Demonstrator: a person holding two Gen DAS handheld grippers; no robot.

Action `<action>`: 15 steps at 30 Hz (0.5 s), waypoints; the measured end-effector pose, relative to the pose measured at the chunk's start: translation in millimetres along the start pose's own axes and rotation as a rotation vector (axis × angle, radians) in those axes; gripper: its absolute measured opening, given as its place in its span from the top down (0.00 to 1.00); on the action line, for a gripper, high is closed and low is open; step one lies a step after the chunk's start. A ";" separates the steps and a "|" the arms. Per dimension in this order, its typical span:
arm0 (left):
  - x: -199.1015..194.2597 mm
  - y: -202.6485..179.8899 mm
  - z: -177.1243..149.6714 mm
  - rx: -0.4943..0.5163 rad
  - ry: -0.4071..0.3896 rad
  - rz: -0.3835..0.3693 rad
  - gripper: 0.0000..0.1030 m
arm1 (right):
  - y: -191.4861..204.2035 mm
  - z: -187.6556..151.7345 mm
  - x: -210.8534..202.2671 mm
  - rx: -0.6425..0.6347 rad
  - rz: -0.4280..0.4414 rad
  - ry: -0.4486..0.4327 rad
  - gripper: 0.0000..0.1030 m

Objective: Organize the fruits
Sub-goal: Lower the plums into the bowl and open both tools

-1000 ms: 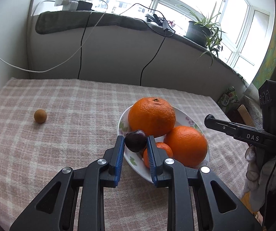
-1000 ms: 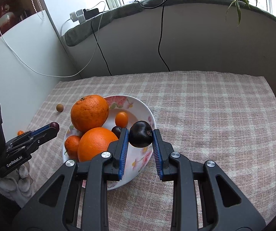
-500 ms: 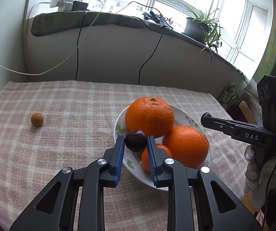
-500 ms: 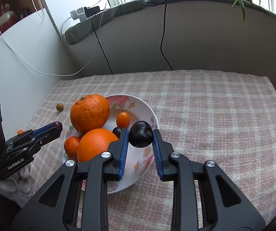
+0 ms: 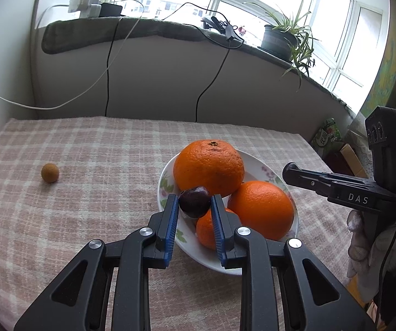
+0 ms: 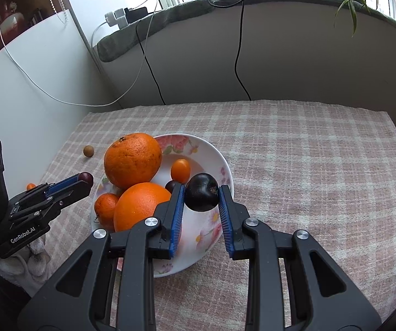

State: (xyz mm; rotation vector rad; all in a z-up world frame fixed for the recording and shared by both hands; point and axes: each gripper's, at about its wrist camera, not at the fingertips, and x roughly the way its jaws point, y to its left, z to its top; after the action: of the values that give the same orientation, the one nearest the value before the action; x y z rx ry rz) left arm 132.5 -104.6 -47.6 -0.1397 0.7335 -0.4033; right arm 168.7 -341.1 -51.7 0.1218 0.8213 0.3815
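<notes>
- A small dark plum (image 5: pixel 194 202) is gripped between the blue pads of the left gripper (image 5: pixel 194 207), jaws narrow; the log's last tick says they are opening a little, but the pads are seen pressed on the fruit.
- This plum is held above the near-left rim of the bowl (image 5: pixel 264 169), in front of the big orange (image 5: pixel 209 167).
- A larger black plum (image 6: pixel 201 192) is clamped by the right gripper (image 6: pixel 201 197), jaws narrow, pads on both its sides.
- The black plum is held over the bowl's right part, above the bare floral bottom.
- The bowl is set on the checked cloth (image 6: pixel 308 151), toward the table's near-left part as seen from the right wrist.
- In the bowl: the big orange at the back, a second orange (image 5: pixel 261 209) in front, a mandarin (image 6: pixel 105 209) at the left rim, a kumquat (image 6: pixel 180 170) and another dark fruit (image 6: pixel 171 186) mid-bowl, partly hidden.
- A small brown fruit (image 5: pixel 50 172) is left on the cloth near the table's left edge, well apart from the bowl.
- A tiny orange fruit (image 6: pixel 31 186) is seen at the left edge, half hidden by the left gripper.
- A gloved hand (image 5: pixel 369 248) is seen under the right gripper's handle.
</notes>
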 end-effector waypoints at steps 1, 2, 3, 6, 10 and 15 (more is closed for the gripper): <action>0.0 0.0 0.0 -0.001 -0.001 0.000 0.74 | 0.3 -0.1 0.0 -0.001 0.002 0.001 0.74; 0.0 -0.1 0.1 -0.002 -0.003 0.000 0.69 | 0.5 -0.1 -0.4 -0.003 0.002 0.003 0.74; 0.0 -0.1 0.2 -0.004 -0.003 -0.002 0.68 | 0.7 -0.2 -0.4 -0.004 0.001 0.003 0.74; 0.1 -0.1 0.2 -0.003 -0.002 -0.004 0.68 | 0.5 0.1 -0.4 -0.002 0.006 0.006 0.74; -0.1 0.0 -0.1 -0.001 -0.003 -0.002 0.66 | 0.1 1.2 -2.9 0.000 0.000 -0.010 0.46; -0.3 -0.2 -0.7 -0.001 -0.004 -0.002 0.54 | 2.1 2.9 -7.2 -0.008 -0.006 -0.025 0.36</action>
State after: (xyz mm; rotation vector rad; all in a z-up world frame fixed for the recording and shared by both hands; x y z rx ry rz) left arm 131.8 -104.6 -47.9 -0.1418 0.7294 -0.4045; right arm 165.8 -341.7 -44.2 0.1164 0.7949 0.3769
